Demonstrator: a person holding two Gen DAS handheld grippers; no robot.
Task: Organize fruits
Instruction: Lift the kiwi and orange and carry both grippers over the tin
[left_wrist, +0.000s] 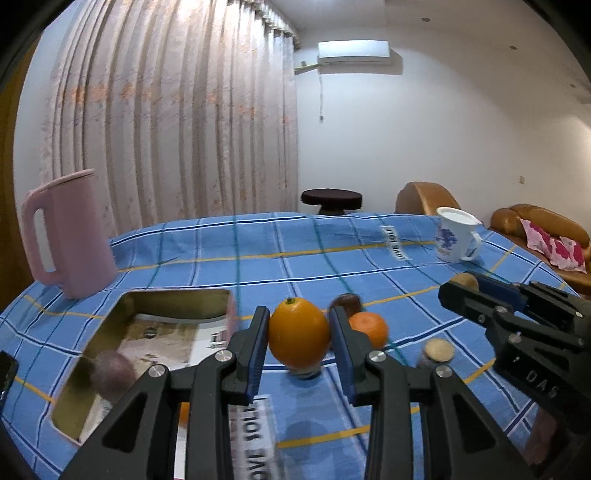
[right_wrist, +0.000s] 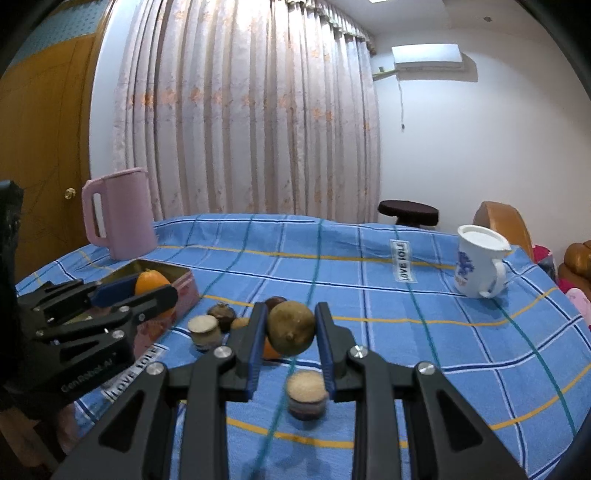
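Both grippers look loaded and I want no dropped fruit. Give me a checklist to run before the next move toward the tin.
1. Left gripper grips the orange: ok, fingers close against both sides, fruit off the cloth.
2. Right gripper grips the brown-green fruit: ok, pinched between both fingers, lifted.
3. Tin box open with room: ok, one purplish fruit inside, floor mostly bare.
4. Grippers apart from each other: ok, a gap shows between them in both views.
5. Path over the remaining tangerine and the small jars: cannot tell, clearance below the held fruit is unclear.
6. Pink jug away from the tin: ok, it stands behind it.
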